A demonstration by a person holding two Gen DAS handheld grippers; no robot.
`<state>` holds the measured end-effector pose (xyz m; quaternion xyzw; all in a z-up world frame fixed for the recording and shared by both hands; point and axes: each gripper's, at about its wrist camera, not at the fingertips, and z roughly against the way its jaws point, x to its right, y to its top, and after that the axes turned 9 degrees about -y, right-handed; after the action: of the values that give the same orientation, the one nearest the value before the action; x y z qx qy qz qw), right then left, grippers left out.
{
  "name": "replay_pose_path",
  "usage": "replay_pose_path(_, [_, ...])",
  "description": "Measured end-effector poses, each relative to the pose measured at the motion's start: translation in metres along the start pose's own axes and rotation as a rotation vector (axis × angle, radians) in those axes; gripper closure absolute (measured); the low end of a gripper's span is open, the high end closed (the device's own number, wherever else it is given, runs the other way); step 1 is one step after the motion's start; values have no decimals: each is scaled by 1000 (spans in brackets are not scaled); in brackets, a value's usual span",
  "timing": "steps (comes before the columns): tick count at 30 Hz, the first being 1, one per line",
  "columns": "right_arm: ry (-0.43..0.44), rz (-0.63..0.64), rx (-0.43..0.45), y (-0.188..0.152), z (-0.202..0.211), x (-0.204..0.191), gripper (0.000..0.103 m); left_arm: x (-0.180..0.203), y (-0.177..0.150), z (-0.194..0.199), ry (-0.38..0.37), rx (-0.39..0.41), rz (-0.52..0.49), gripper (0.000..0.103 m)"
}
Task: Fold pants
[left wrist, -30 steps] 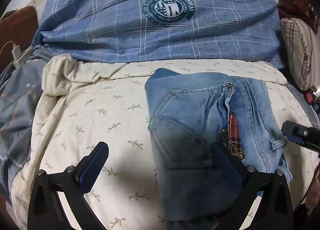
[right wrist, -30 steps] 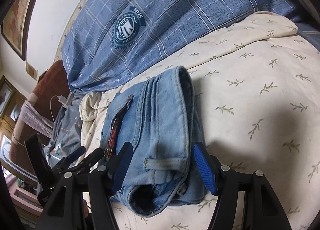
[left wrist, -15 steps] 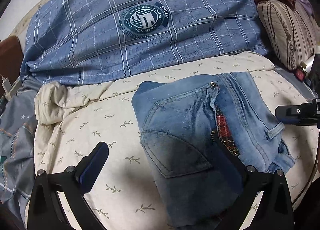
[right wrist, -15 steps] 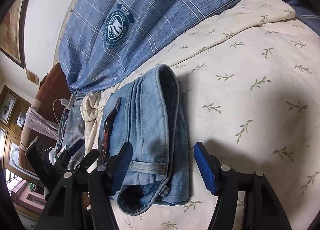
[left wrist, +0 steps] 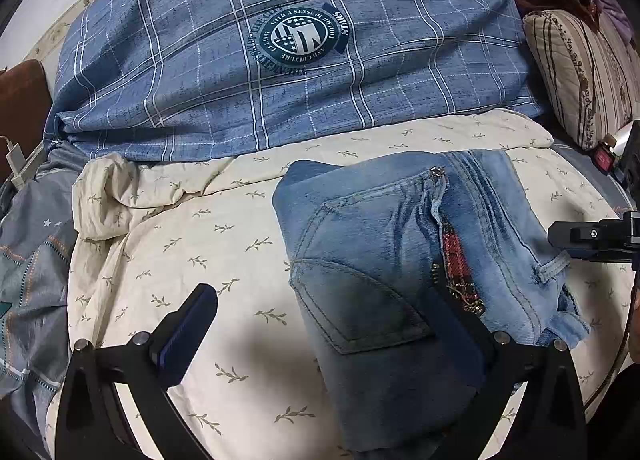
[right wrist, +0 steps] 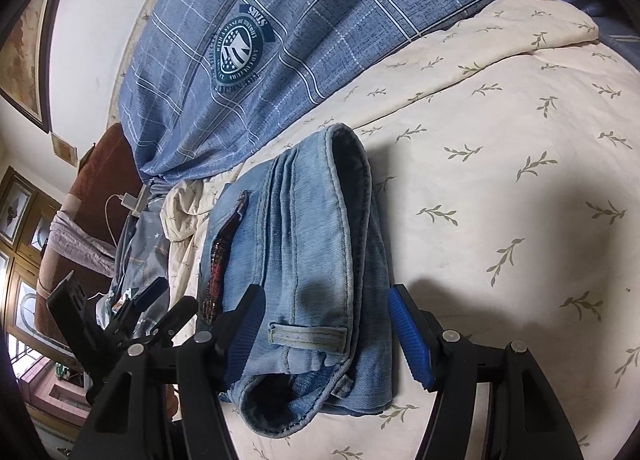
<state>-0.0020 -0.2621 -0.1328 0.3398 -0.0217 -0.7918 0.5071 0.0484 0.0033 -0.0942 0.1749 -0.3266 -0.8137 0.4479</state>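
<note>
Folded jeans [left wrist: 404,260] lying on the cream leaf-print sheet [left wrist: 168,244] of the bed, below the blue checked duvet [left wrist: 200,72]. Left tongs [left wrist: 324,324] wide open, gripping nothing. Right tongs [right wrist: 324,324] open astride the waistband, pads apart from denim.

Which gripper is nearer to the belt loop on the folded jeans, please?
Right. The right gripper straddles the belt loop, jaws open on either side. The left gripper sits over the back pocket, further off.
</note>
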Motion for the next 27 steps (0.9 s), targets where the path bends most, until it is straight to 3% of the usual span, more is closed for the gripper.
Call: replay_pose_path(27, [-8,-6,-14,-2,-5,-2,36,-6,-5,-7,-44,-34,65,0])
